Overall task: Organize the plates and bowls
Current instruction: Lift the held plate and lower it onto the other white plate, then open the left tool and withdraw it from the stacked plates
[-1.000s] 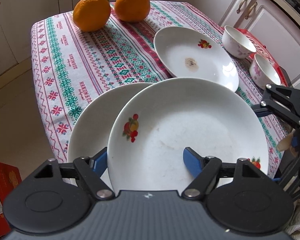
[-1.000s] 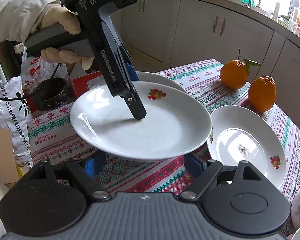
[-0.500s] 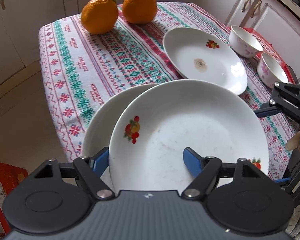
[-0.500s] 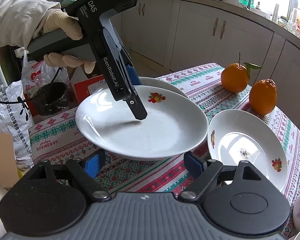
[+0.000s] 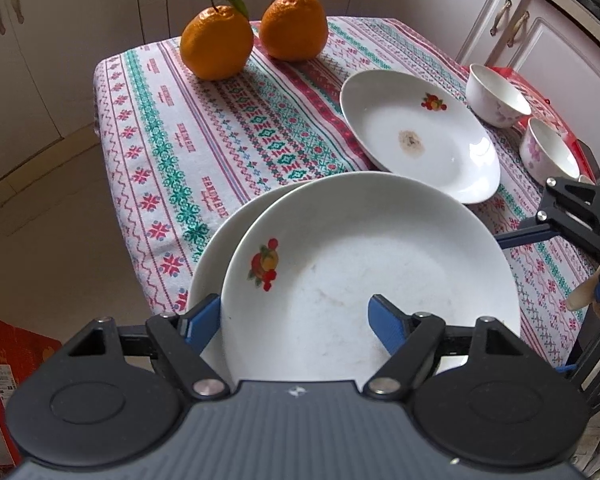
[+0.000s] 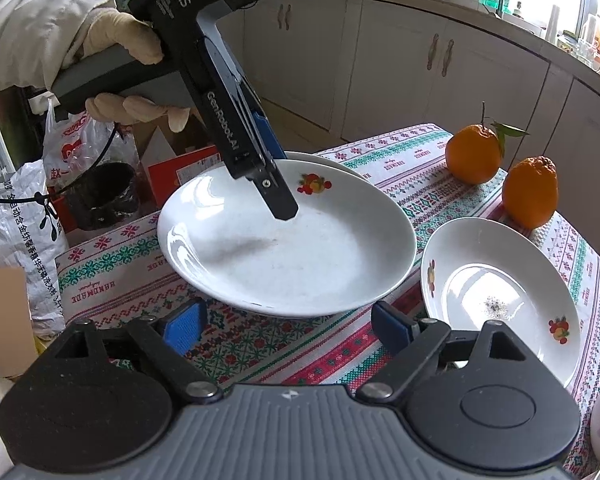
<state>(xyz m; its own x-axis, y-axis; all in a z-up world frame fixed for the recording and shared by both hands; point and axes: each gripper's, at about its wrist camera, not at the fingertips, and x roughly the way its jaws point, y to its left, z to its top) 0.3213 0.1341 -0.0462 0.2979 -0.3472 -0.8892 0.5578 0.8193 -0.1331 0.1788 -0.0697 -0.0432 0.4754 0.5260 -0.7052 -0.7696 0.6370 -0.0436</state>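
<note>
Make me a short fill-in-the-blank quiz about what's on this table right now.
1. The left hand-held gripper holds a ____ by its rim.
2. The number of oranges on the tablecloth is ____.
3. The right hand-held gripper holds ____.
4. The plate beside the bowls has a dirty spot in its ____.

Missing words: plate; two; nothing; centre

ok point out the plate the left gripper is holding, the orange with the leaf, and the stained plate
held plate [image 5: 380, 272], left wrist view, bare centre of its well
leafy orange [image 5: 216, 46], left wrist view, middle of its skin
stained plate [image 5: 452, 152], left wrist view, white surface right of the brown stain
</note>
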